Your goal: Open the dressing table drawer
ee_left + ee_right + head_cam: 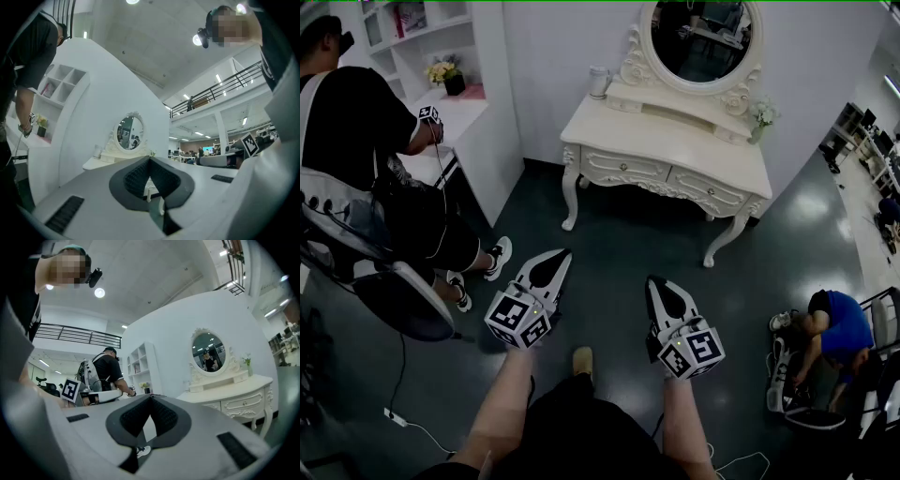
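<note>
Left hand-held gripper [562,255] and right hand-held gripper [653,281] are both pinched closed with nothing between the jaws, held level over the floor [609,239] — judged a carry posture for the approach. Desk [675,141] stands far ahead, well apart from both; drawer [626,168] is closed. Right gripper view shows the drawer fronts and a knob [243,403] — left gripper view shows mainly the desk top and mirror [130,132]
</note>
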The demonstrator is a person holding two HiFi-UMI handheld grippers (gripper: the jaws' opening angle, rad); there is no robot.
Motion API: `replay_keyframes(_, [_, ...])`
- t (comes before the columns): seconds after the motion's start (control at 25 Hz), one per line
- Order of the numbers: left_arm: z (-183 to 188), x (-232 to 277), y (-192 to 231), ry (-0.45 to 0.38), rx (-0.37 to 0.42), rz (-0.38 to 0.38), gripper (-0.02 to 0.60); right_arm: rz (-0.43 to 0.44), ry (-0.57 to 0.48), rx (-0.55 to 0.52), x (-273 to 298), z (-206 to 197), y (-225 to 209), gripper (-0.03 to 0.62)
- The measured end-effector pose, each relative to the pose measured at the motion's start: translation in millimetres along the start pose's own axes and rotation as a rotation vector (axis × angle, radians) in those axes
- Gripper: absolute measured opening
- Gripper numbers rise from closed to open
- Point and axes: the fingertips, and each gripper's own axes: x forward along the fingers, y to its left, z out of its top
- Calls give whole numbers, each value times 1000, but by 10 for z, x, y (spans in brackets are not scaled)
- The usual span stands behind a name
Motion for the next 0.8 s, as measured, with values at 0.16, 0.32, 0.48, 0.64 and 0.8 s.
replay_keyframes(0.16, [-79,310,138,15,9,-17,14,-14,5,17,224,-28,-296,4])
replay_keyframes(0.32, [-138,629,358,19,7,-21,14,-14,14,10,500,-67,-539,4])
replay_keyframes(0.48, [-117,971,576,23,13,-36,14,-22,18,9,812,-36,-777,3])
replay_keyframes(0.64, [-143,1256,762,32,13,-42,14,-26,34,-1,1076,-44,-945,3])
replay_keyframes(0.8, [-219,1446,968,52,31,-23,14,-31,42,0,1313,-101,-1097,5])
